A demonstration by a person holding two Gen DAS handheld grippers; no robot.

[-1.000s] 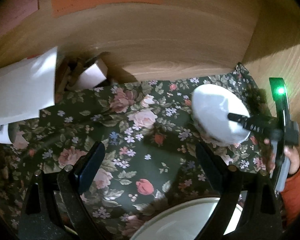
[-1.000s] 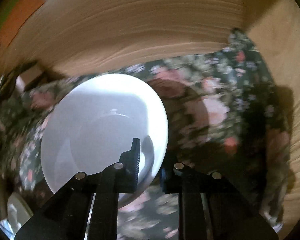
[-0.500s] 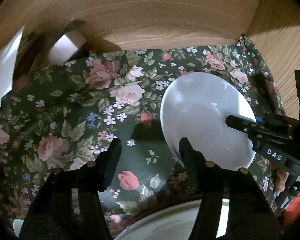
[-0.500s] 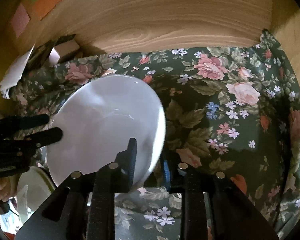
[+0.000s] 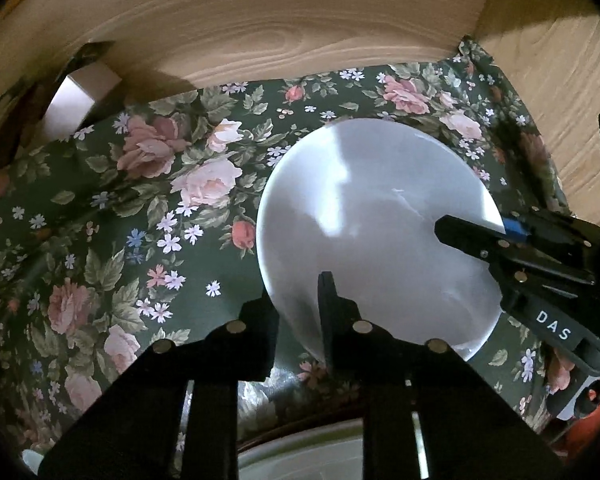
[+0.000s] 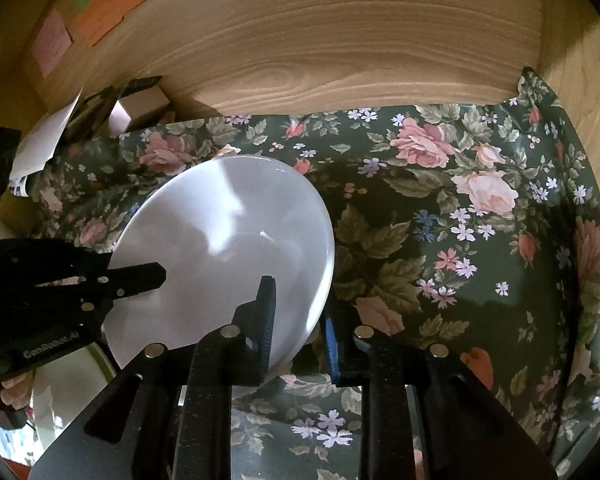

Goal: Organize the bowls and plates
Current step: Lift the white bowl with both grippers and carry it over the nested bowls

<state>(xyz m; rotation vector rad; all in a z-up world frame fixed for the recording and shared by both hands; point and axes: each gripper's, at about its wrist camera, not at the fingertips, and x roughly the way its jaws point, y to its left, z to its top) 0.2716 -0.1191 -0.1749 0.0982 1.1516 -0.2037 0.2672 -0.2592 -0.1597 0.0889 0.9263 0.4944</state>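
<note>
Two grippers share one white bowl (image 5: 374,236) as we sort plates and bowls on a floral cloth (image 5: 112,216) laid over a wooden worktop. Our right gripper (image 6: 296,312) is clamped on the bowl's near rim, one finger inside and one behind it, holding the bowl tilted just above the cloth, nearer the worktop's back edge than its front. Our left gripper (image 5: 296,304) has its jaws drawn together on the rim's other side, and the pads appear to pinch the wall there too. We judge the step in hand to be a two-handed carry or hand-over of this bowl. A second pale dish (image 5: 300,456) lies at the front edge, likely the stack to join. The next move calls for level, matched travel of both hands, since a thin glazed rim can slip. White letters on the right gripper's body read "DAS"; the left one bears small lettering beginning "Gen", the rest unclear. Coloured paper notes (image 6: 116,4) on the back panel carry writing too small to read.
</note>
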